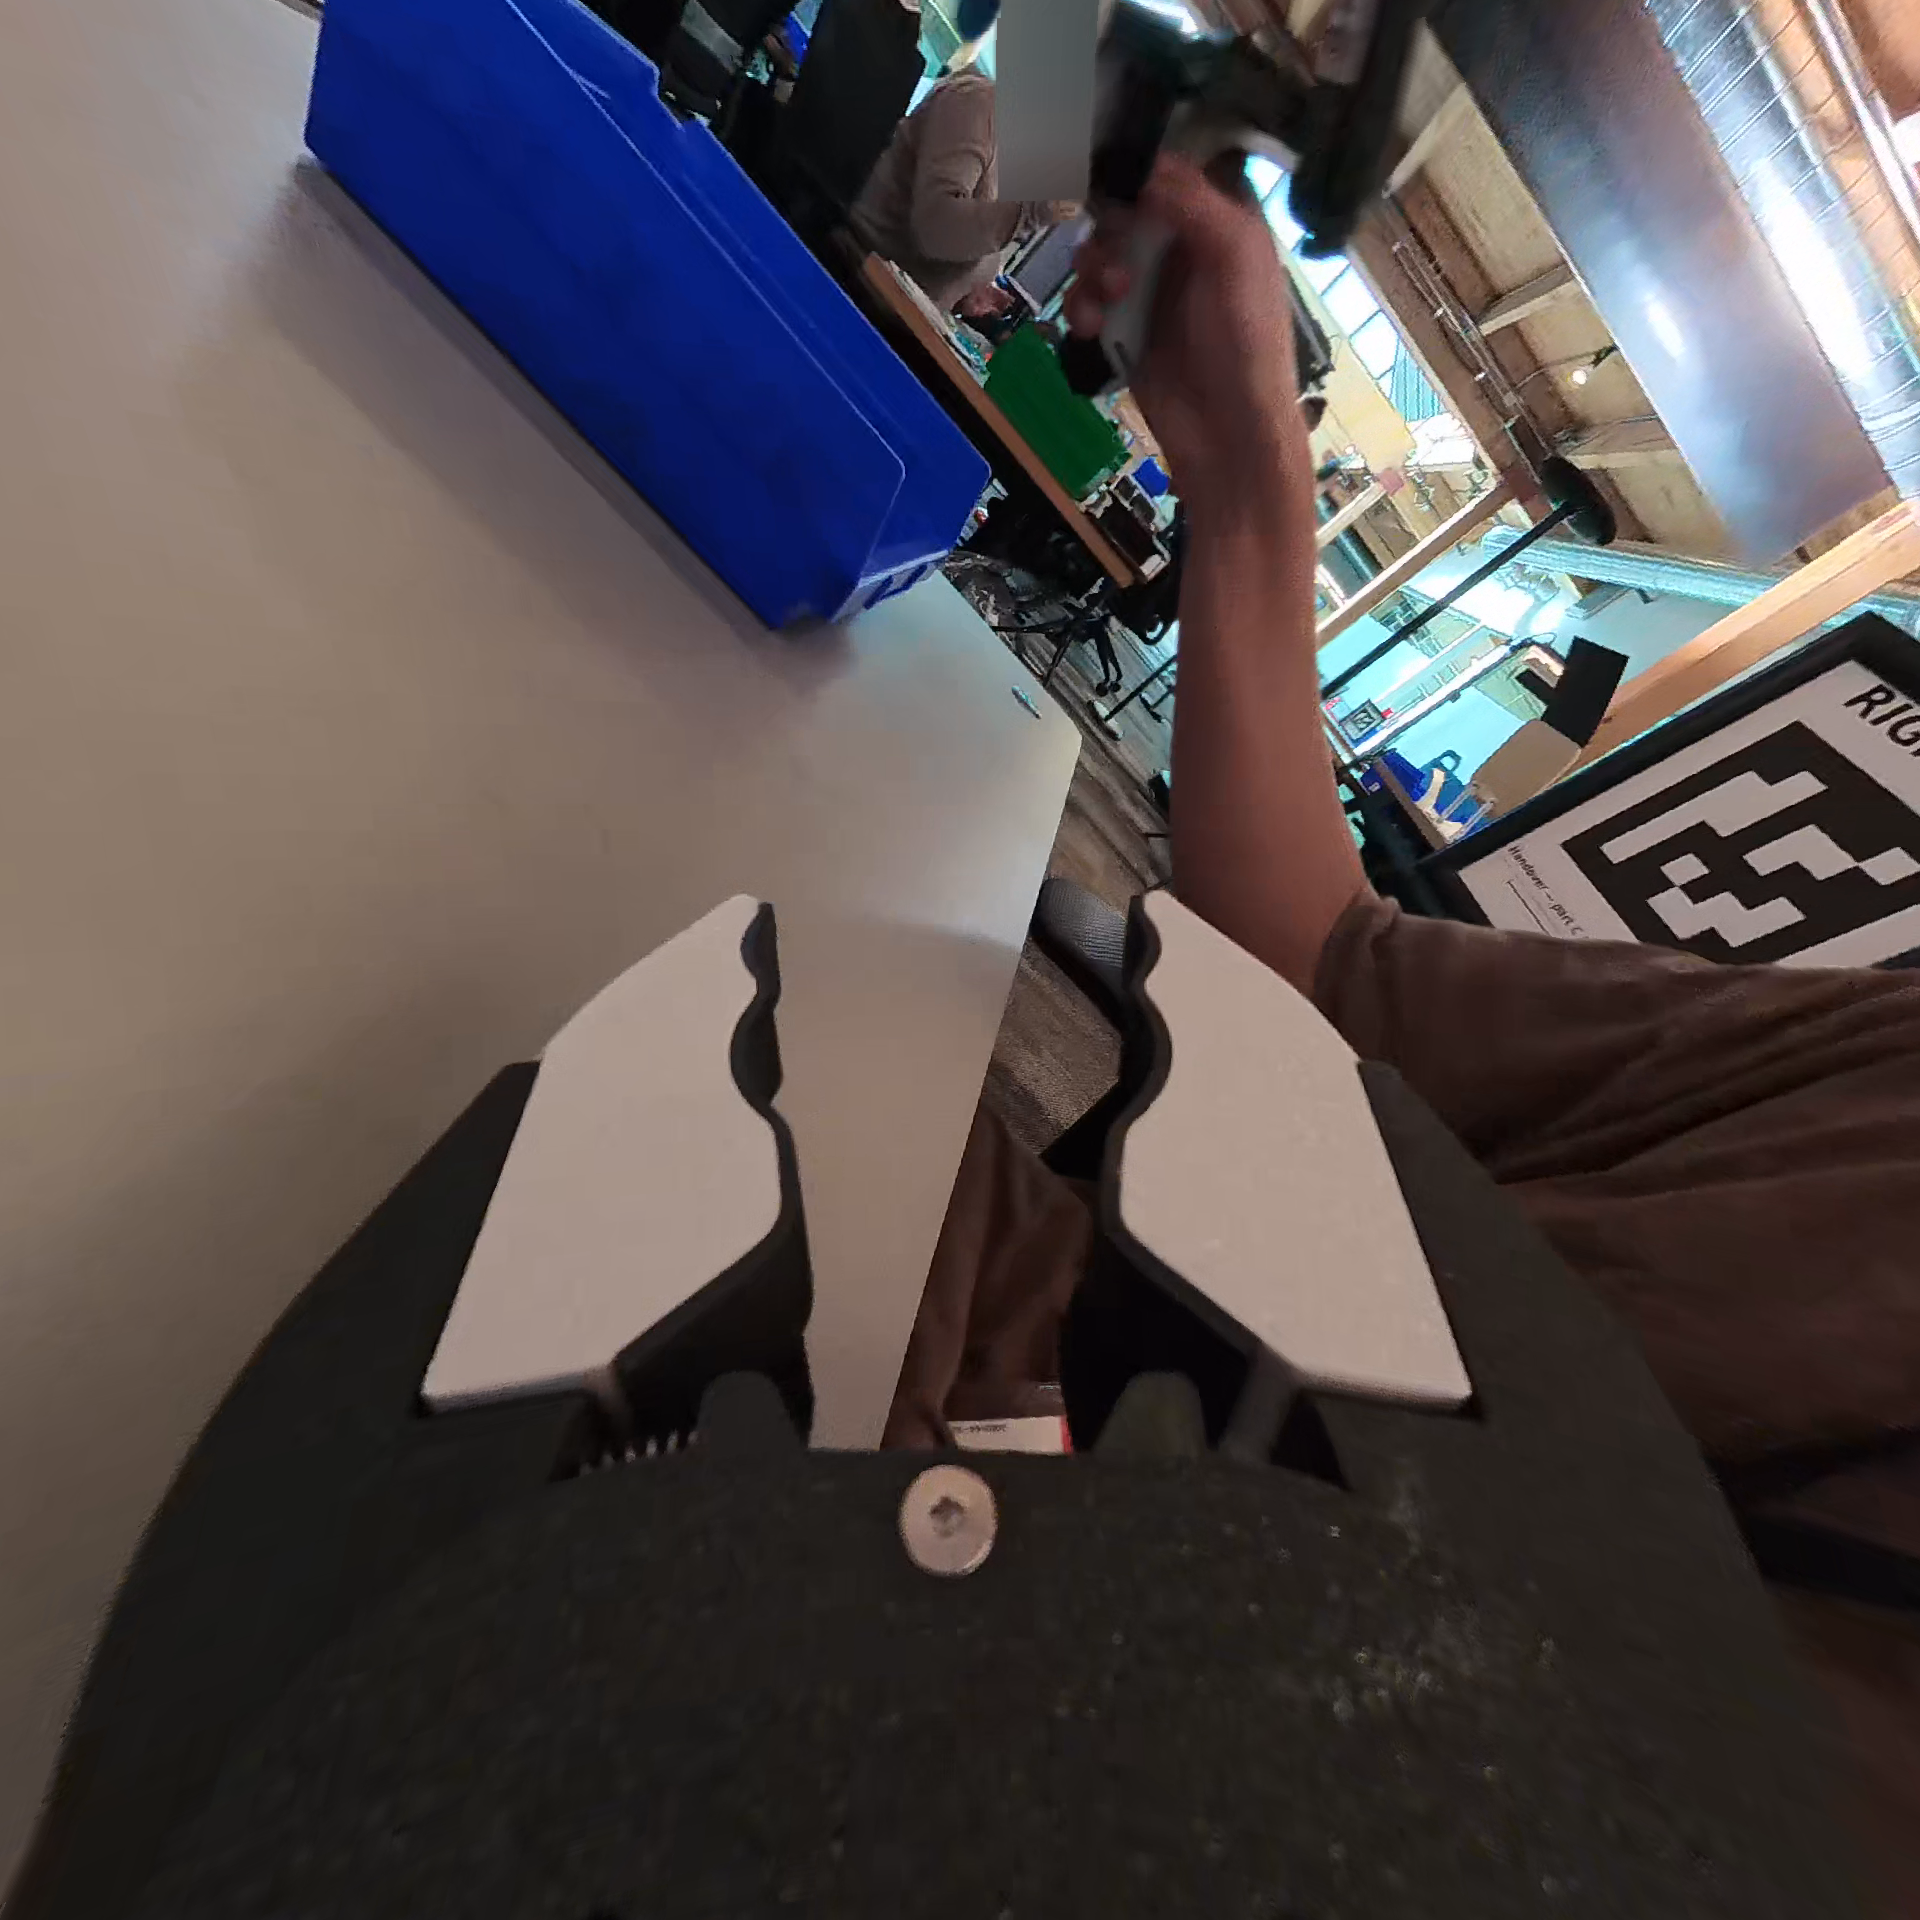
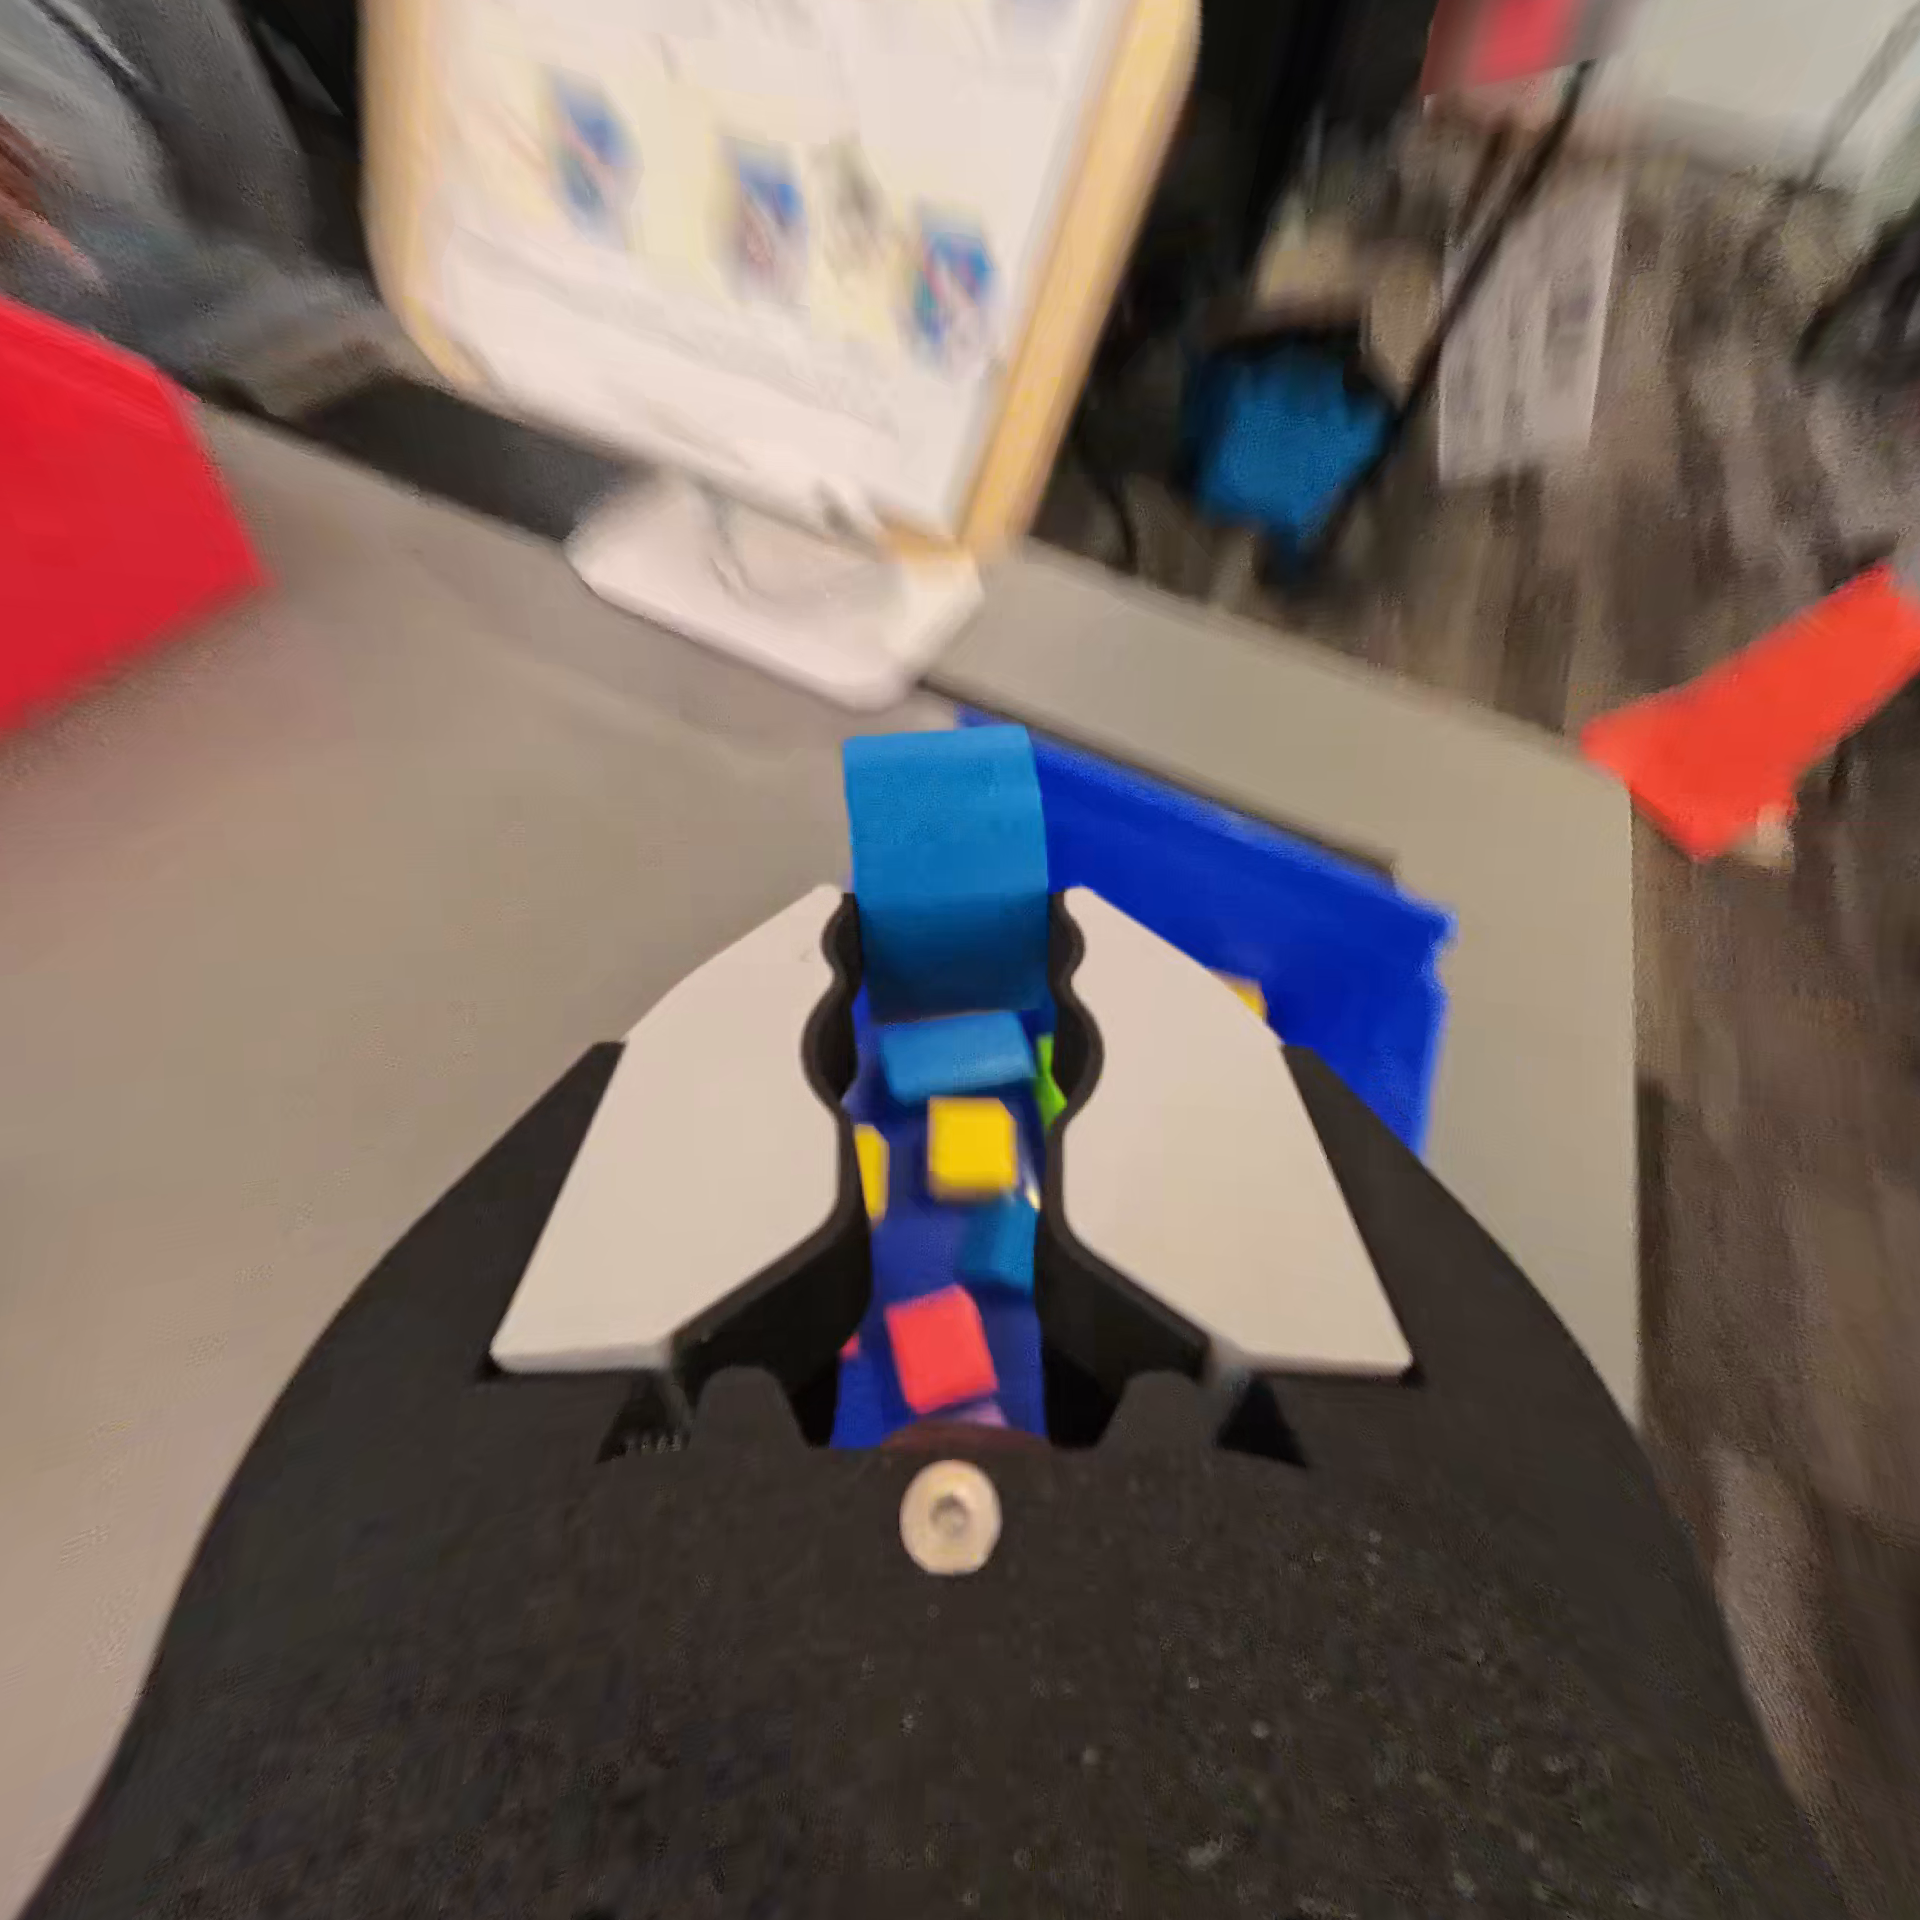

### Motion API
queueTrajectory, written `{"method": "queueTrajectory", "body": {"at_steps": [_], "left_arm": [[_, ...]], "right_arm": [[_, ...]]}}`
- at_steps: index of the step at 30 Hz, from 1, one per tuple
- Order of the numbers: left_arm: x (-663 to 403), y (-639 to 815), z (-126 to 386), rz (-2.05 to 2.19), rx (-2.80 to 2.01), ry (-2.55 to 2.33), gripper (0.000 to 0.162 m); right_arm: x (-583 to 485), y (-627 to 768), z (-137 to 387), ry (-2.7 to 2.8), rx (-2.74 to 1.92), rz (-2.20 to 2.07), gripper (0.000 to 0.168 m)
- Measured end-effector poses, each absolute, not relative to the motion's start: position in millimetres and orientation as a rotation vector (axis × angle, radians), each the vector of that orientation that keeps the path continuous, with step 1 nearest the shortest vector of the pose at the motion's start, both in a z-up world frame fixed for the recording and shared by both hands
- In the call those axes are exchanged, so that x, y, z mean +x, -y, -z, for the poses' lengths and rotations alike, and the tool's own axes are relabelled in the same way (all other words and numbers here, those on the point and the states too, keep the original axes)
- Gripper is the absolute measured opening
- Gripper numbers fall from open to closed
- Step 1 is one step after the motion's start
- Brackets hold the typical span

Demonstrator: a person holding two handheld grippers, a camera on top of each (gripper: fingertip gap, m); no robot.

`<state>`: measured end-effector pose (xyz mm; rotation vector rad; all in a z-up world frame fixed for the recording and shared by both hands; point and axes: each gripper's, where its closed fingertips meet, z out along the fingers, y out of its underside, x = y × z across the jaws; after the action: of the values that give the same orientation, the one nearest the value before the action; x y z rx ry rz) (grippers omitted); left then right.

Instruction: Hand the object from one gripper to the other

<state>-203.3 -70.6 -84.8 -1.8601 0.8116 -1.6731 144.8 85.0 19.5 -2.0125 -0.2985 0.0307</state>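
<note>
A workshop-like lab: exposed timber beams (image 1: 1475, 312) and metal ducting (image 1: 1662, 281) fill the upper right; cluttered workbenches (image 1: 997, 416) stand behind the grey table (image 1: 312, 727); storage bins abound.

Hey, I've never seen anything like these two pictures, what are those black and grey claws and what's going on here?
Each picture comes from a camera mounted on a hand-held two-finger gripper, looking along its fingers. The left gripper is open and empty, over the grey table beside a blue plastic bin. The person's hand holds the other gripper up high. The right gripper pinches a blue foam block above that bin, which holds small coloured foam blocks.
</note>
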Motion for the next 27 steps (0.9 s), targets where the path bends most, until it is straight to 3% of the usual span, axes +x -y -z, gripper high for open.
{"method": "queueTrajectory", "body": {"at_steps": [4,8,27], "left_arm": [[-202.5,69.9,92.3,1.637,-1.878,-0.843,0.063],[-200.2,68.8,99.8,1.608,-1.907,-0.875,0.062],[-196.0,80.9,96.0,1.618,-1.897,-0.948,0.061]], "right_arm": [[213.6,-105.0,91.1,0.275,-2.591,0.016,0.034],[237.1,-113.3,145.6,0.199,-2.887,-0.001,0.034],[252.7,-104.1,181.6,0.994,-3.304,0.383,0.035]]}}
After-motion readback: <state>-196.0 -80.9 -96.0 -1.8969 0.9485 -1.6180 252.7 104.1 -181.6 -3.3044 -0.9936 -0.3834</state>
